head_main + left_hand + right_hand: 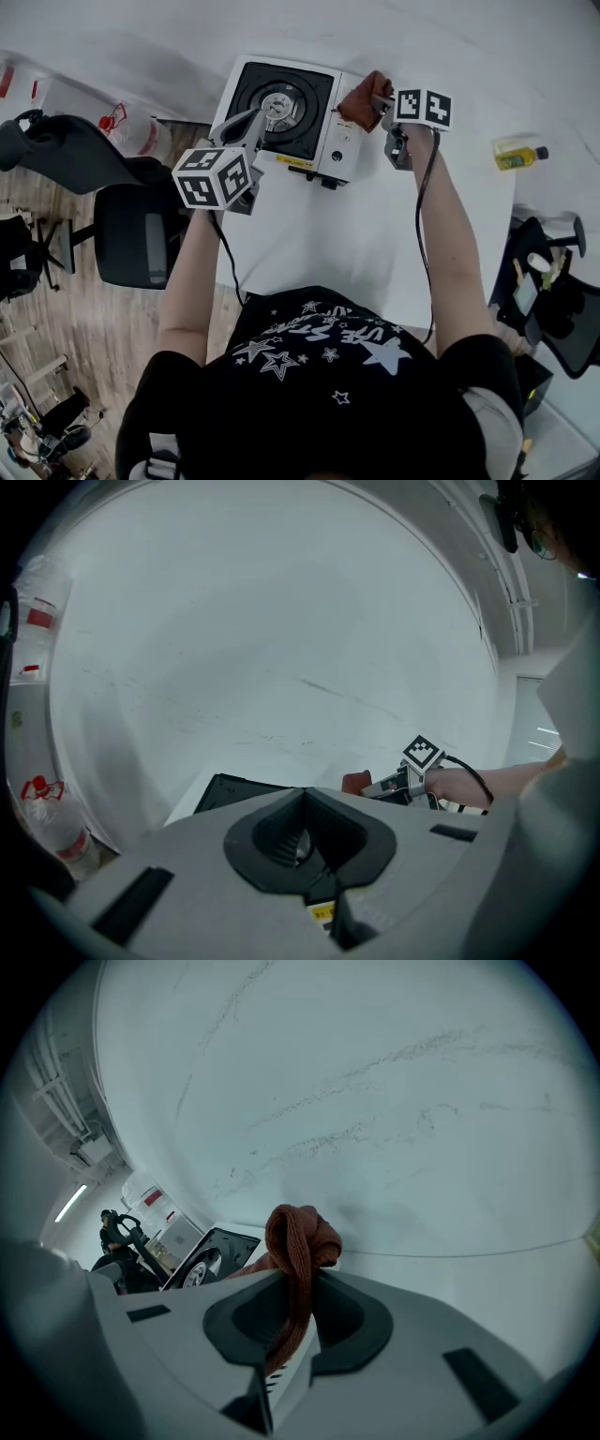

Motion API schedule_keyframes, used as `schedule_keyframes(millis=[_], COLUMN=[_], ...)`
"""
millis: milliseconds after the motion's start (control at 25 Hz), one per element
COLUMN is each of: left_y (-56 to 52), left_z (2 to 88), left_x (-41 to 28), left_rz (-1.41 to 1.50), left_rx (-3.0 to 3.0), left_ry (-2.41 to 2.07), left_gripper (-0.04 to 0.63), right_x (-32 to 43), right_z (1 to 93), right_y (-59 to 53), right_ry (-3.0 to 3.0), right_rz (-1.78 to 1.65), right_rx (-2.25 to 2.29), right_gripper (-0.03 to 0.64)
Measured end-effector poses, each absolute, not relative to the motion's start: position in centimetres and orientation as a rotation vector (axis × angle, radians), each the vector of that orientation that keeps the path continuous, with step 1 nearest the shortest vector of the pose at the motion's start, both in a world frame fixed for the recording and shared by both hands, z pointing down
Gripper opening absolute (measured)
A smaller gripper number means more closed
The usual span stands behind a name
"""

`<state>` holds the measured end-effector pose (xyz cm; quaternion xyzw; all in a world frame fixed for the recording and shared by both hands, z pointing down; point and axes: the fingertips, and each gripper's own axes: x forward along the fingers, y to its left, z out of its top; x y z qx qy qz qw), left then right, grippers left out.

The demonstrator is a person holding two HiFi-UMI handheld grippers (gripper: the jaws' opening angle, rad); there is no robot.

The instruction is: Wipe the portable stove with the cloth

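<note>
1. Wiping looks ready to begin. The right claw (380,103) pinches a rust-brown knitted cloth (361,98), with a loose bunch of fabric standing out beyond the jaw tips.
2. The cloth sits at the right end of the white portable gas stove with a black burner top (323,141), over its control panel. The stove stands towards the far side of the plain white tabletop (309,244).
3. The left claw (258,122) is pressed together with nothing visible between its jaws. It points at the stove's black top, close to the round metal burner (279,105). Whether it touches the stove cannot be told.
4. To wipe well, lower the right claw so the loose bunch of cloth meets the surface before the hard jaw tips do. That should avoid scraping the stove.
5. Draw the cloth in overlapping strokes from the white panel leftward across the black top, working around the burner and not over it.
6. The tabletop looks smooth, so the stove may slide. Resting the left claw on the stove's near left edge would steady it. Move that claw aside as the cloth approaches.
</note>
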<state>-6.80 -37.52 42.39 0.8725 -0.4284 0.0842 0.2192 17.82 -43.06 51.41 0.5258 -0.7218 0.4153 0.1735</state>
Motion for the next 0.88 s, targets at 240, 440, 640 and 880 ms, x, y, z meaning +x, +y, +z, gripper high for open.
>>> schedule_keyframes(millis=[240,440,640,880], left_y=[-37.2,-36.6,-36.5,-37.2], left_z=[41.9,41.5,41.3,41.7], left_x=[-8.0,-9.3,-11.5,-14.5], left_rz=[0.201,0.177,0.161,0.153], left_rx=[2.408,2.411,2.402,2.381], left_ry=[-1.198,-1.203,-1.216,-1.244], left_gripper=[0.006,0.006,0.006,0.006], right_x=[16.8,11.7,5.2,-3.1], right_z=[49.4,46.6,44.0,41.7], right_y=[-42.4,-41.5,-40.8,-41.1], right_ry=[-2.086,-2.212,-2.327,-2.461], right_rz=[1.135,1.106,1.084,1.121], right_rx=[1.468,1.344,1.217,1.051], right_gripper=[0.064,0.064,0.064,0.064])
